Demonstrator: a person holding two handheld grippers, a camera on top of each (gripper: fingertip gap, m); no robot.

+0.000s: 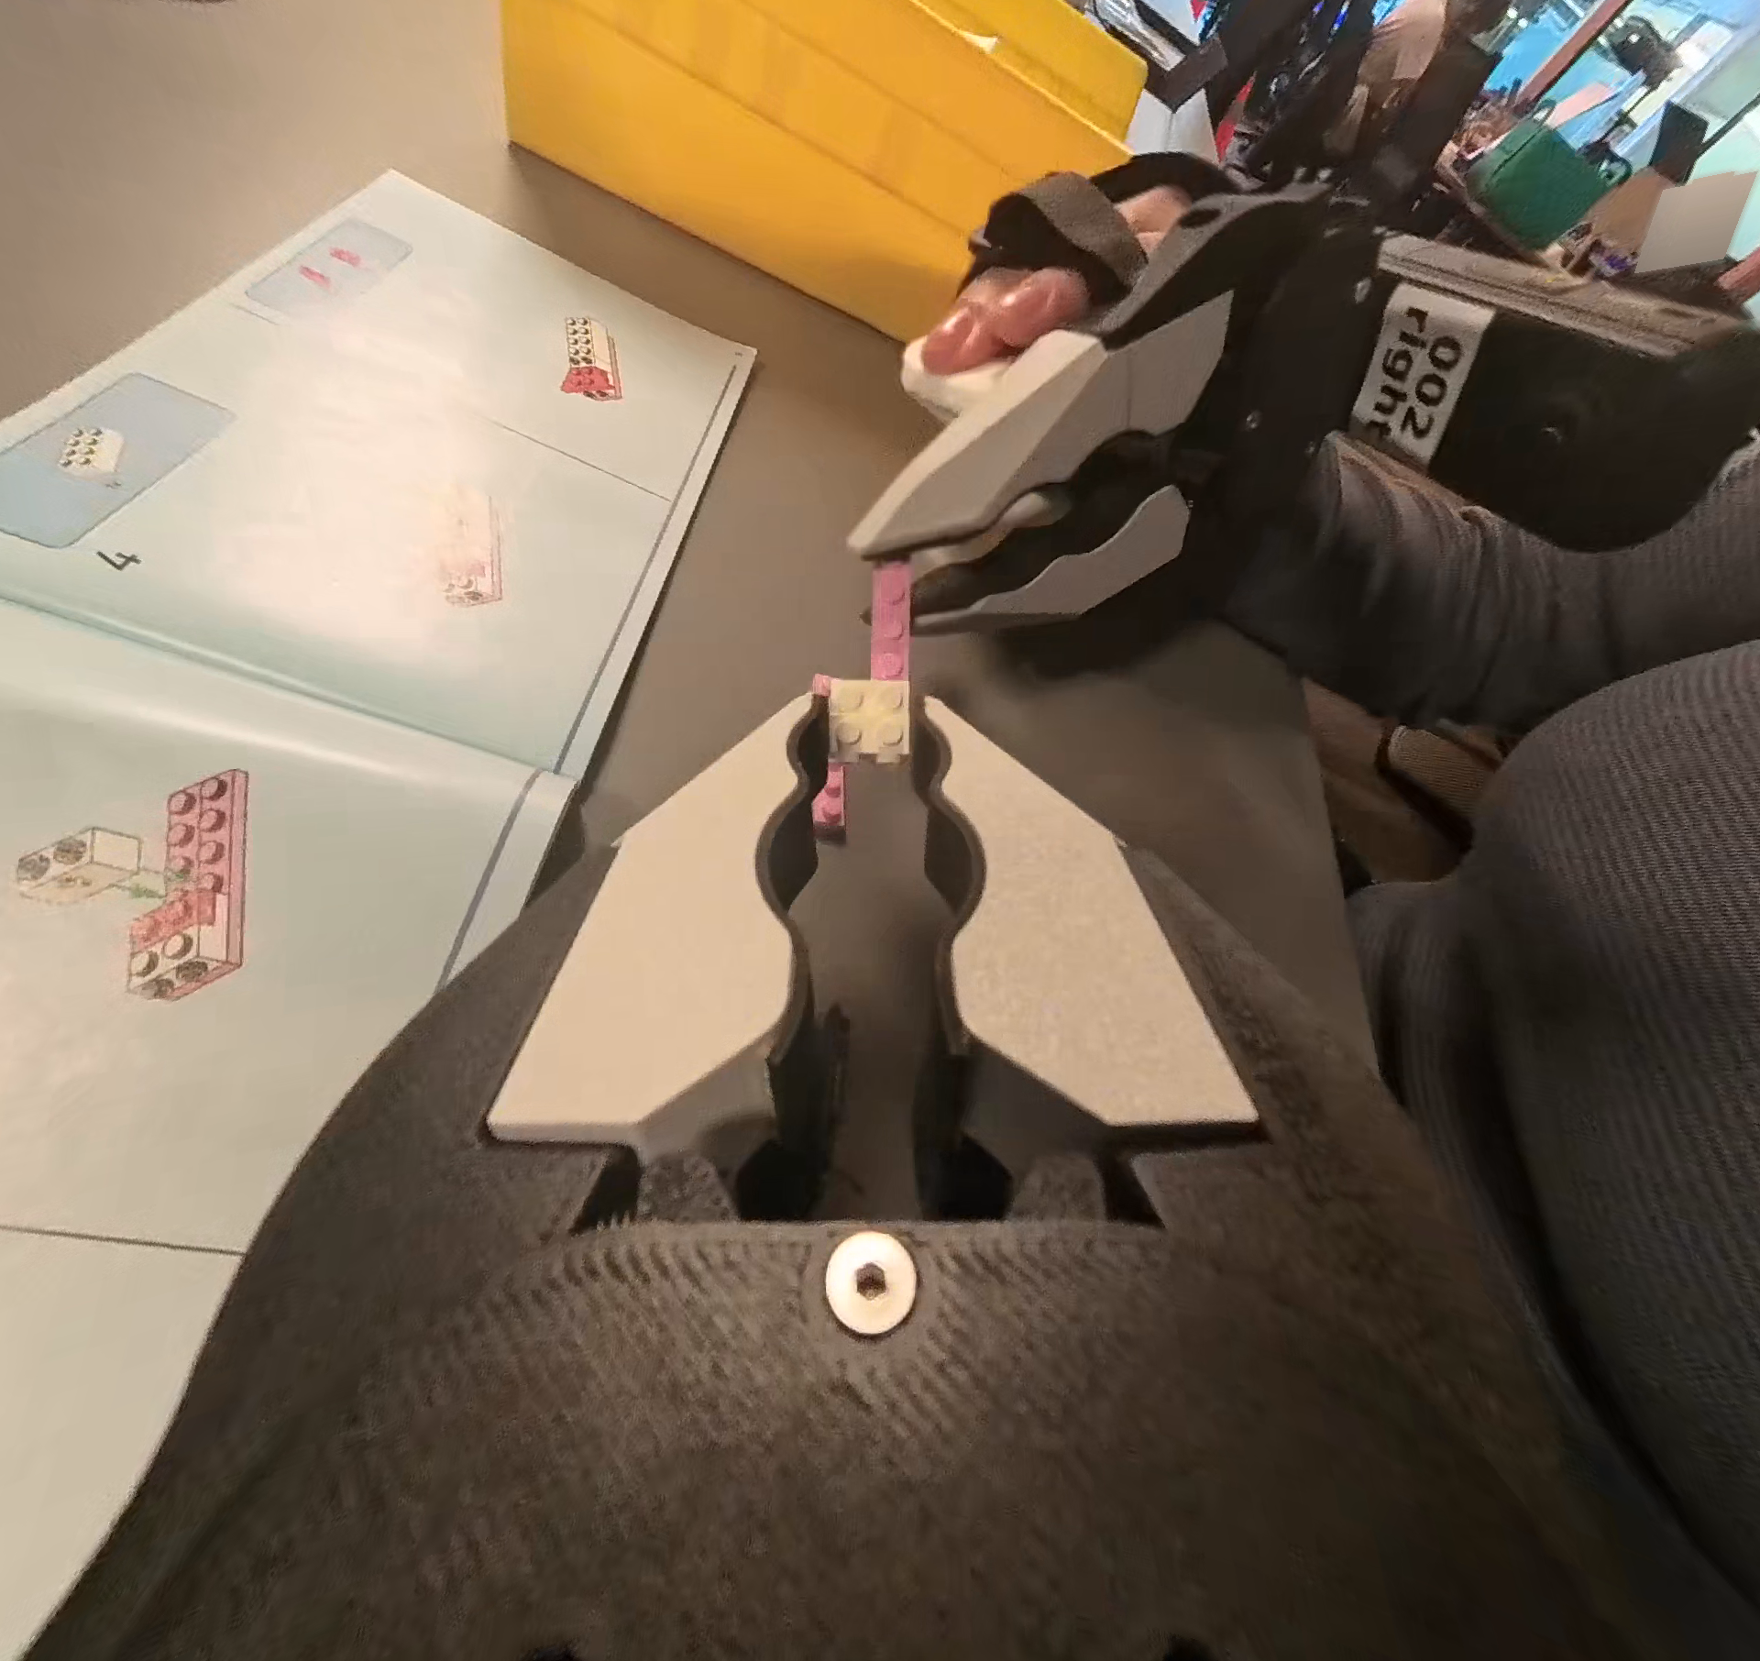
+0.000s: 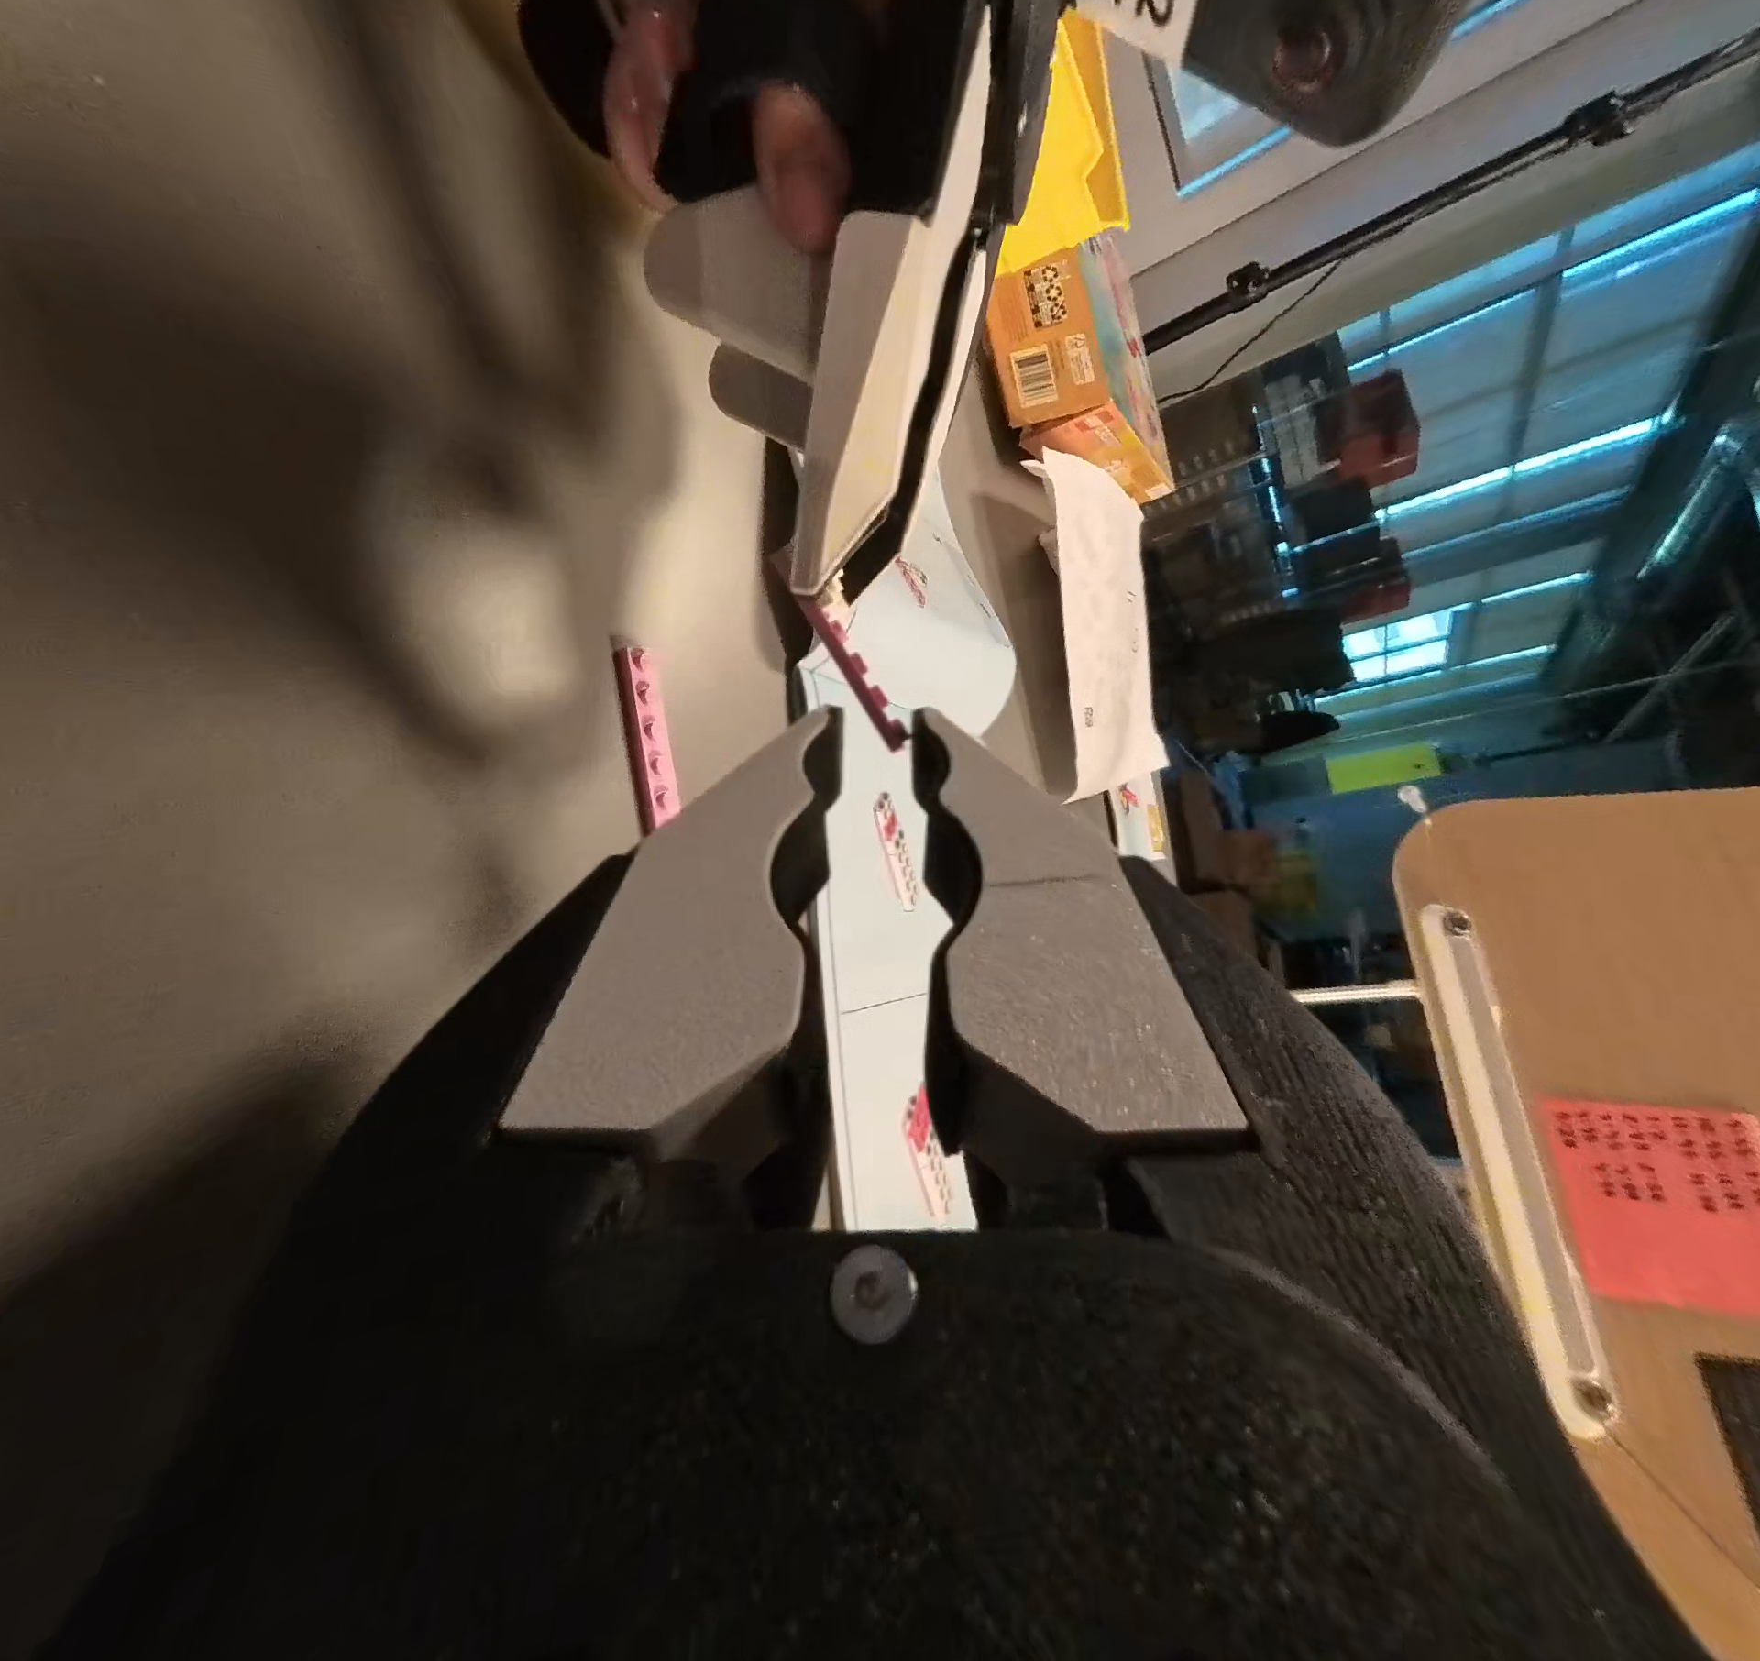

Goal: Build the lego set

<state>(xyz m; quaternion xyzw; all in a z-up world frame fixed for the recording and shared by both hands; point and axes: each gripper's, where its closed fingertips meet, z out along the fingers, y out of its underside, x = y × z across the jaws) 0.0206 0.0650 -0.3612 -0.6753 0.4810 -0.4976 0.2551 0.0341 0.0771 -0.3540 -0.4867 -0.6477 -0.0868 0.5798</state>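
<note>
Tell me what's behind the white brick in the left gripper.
A pink plate sticks out from behind the white brick toward the right gripper. A second pink strip shows at its lower left corner. The brick covers how either meets it.

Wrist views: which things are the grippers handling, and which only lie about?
Handled: white brick with pink plate, in the left gripper; right gripper at the plate's end.
Lying about: booklet, yellow bin, loose pink plate.
</note>
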